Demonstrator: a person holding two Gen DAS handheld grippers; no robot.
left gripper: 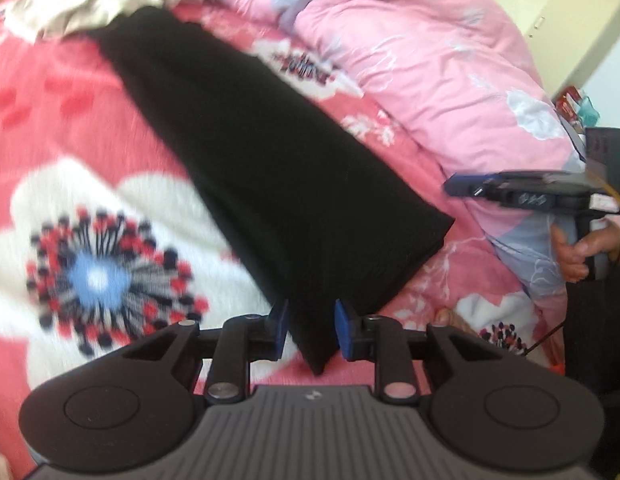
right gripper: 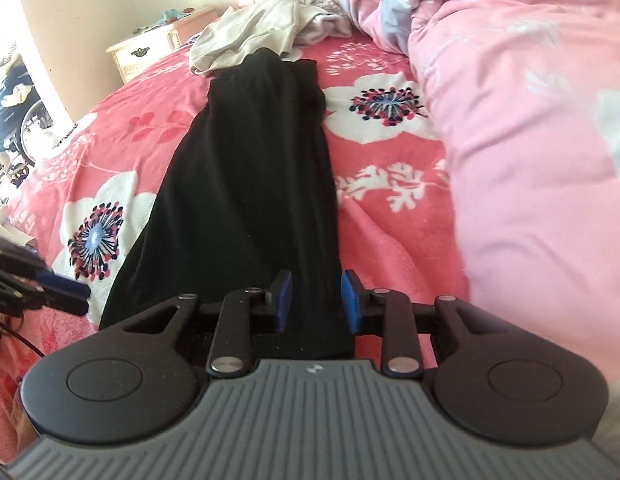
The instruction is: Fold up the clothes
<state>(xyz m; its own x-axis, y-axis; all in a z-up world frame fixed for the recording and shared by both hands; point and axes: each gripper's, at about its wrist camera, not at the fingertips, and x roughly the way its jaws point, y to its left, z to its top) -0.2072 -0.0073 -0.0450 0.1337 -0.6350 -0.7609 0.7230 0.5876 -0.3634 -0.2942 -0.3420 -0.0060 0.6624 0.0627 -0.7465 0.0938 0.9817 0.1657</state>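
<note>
Here, both grippers' jaws parted over black garment [right gripper: 245,184] near edge, floral bedspread [right gripper: 390,208] bare alongside

— Where does the folded garment [right gripper: 245,184] lie for you?
— Lengthwise on the bed [right gripper: 390,220], running away from you. Its far end is tucked under the heap of clothes [right gripper: 249,40].
— And your duvet [right gripper: 530,120]?
— Bunched to its right. The nightstand [right gripper: 149,50] stands behind the bed's far left corner.

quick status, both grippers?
Left gripper: open, black garment lies between the jaws, not clamped.
Right gripper: open, same garment between them.
</note>
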